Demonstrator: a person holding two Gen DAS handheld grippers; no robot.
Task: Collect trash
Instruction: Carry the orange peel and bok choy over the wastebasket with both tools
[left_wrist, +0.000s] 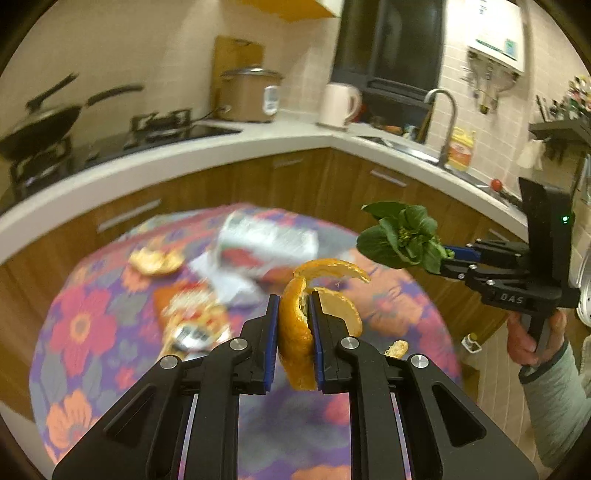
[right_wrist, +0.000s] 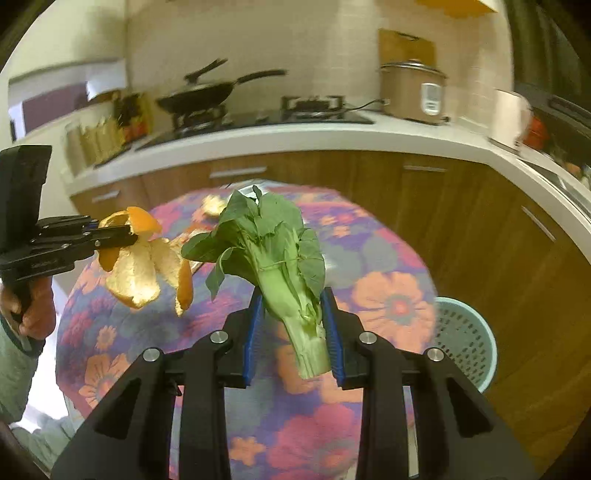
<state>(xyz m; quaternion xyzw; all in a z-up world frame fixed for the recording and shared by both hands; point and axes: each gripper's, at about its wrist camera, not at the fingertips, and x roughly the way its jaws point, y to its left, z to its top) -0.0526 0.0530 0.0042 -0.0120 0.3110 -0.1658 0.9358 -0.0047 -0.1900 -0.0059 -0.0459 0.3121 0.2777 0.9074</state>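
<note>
My left gripper (left_wrist: 293, 314) is shut on an orange peel (left_wrist: 295, 332) and holds it above the flowered round table (left_wrist: 81, 325). It shows in the right wrist view (right_wrist: 133, 236) at the left, the peel (right_wrist: 140, 269) hanging from it. My right gripper (right_wrist: 293, 314) is shut on a green leafy vegetable (right_wrist: 273, 251) by its pale stalk, also above the table (right_wrist: 391, 302). It shows in the left wrist view (left_wrist: 448, 254) at the right with the vegetable (left_wrist: 402, 236). More trash lies on the table: another peel (left_wrist: 155, 260), a snack wrapper (left_wrist: 192, 317), a crumpled package (left_wrist: 266, 243).
A pale blue perforated basket (right_wrist: 465, 339) stands on the floor right of the table. A small peel scrap (left_wrist: 397, 349) lies at the table's right edge. Behind runs a white L-shaped counter (left_wrist: 207, 151) with stove, wok, rice cooker, kettle and sink over wooden cabinets.
</note>
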